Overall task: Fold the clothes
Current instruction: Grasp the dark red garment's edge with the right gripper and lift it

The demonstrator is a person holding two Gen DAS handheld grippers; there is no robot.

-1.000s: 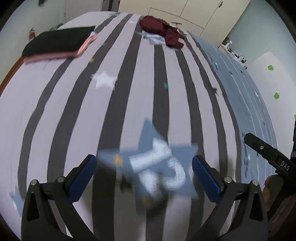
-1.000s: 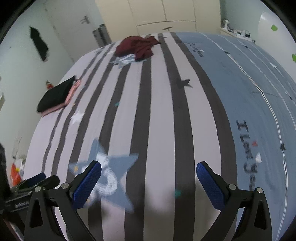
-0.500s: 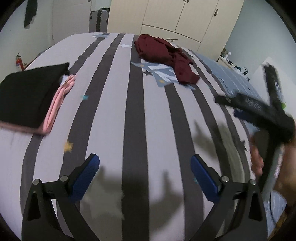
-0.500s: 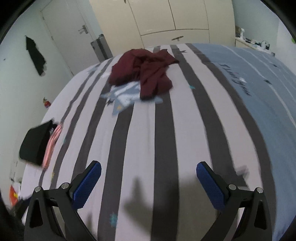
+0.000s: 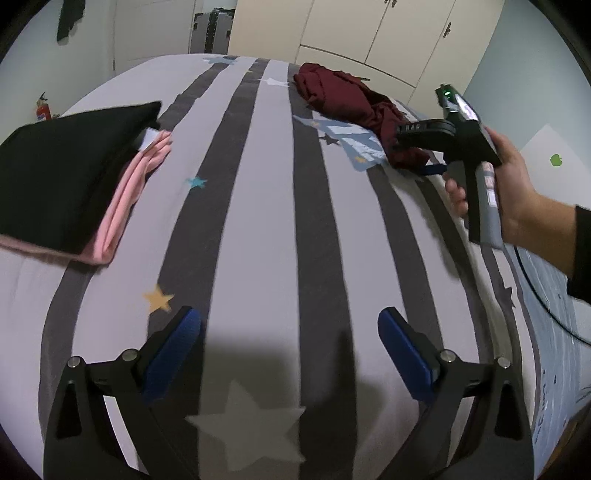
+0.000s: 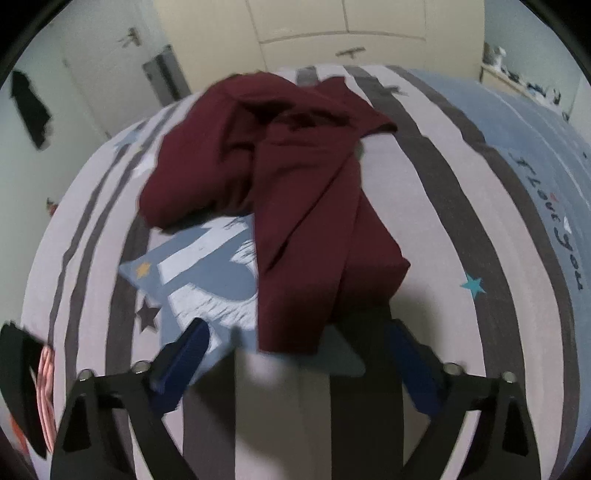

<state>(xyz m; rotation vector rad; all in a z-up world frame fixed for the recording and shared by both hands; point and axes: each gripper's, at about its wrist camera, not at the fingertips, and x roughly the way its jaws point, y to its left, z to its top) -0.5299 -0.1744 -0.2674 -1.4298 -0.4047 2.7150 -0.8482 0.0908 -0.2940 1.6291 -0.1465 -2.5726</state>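
Grey and dark stripes with small stars cover the bed (image 5: 258, 206), which fills both views; cream wardrobe doors (image 5: 369, 33) stand behind its far edge. Much bare cover lies in the middle, between the folded black and pink pile (image 5: 74, 177) near the left edge and the crumpled maroon garment (image 6: 295, 177) at the far side. Left tongs (image 5: 289, 343) hover wide apart over bare stripes, with nothing between them. Right tongs (image 6: 295, 354) have just been closing, but they stand apart, with the near hem of the maroon garment between them; I cannot tell if they touch it. A hand (image 5: 513, 184) holds that tool. On the blue part of the cover (image 6: 546, 147) I read "I love you".
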